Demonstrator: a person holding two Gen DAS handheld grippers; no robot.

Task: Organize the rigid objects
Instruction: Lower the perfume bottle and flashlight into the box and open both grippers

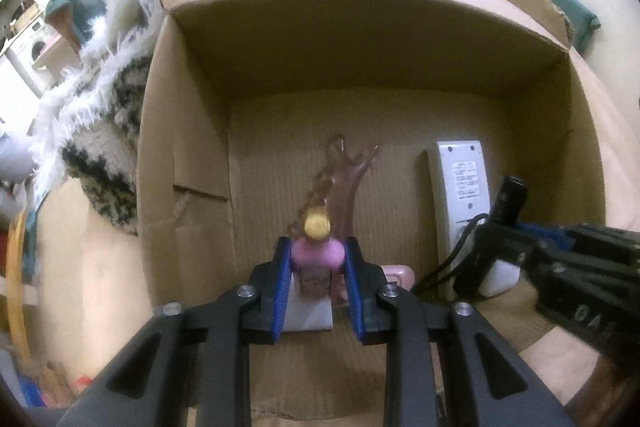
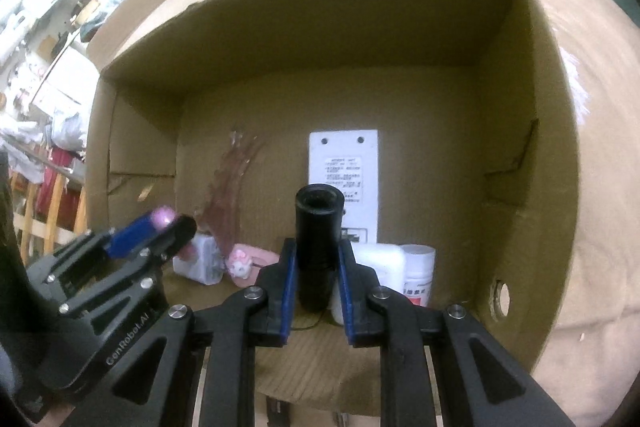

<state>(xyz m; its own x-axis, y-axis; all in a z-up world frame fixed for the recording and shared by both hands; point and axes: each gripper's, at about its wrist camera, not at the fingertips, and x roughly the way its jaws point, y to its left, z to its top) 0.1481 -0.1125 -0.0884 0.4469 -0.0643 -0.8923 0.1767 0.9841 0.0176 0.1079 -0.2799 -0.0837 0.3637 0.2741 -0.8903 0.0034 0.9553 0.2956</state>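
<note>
Both grippers are loaded and reaching into the cardboard box, which lies open toward the cameras. Left gripper is closed narrow on a small pink bottle w/ a gold cap, pads clamping the rounded shoulder just below the cap; bottle sits at 12 o'clock from the wrist, upright, above a white block on the box floor. It looks light and stiff but smooth, prob slippery plastic or glass, so the shoulder grip seems fair; a hold lower on the flat body would likely twist less. Right gripper is pinched on a black tube, open end facing up, held around its lower half; seems rigid, light, matte, so low slip risk, though a cord trails beneath it and could snag. Already inside: a white remote face-down at 12 o'clock, a white pill bottle at 1 o'clock just beside a white adapter, a pink cartoon-cat trinket and a white plug at 10–11 o'clock, plus a brownish clear hair claw beyond the pink bottle. Free floor looks to be at the left, approx 9 o'clock, for setting down.
</note>
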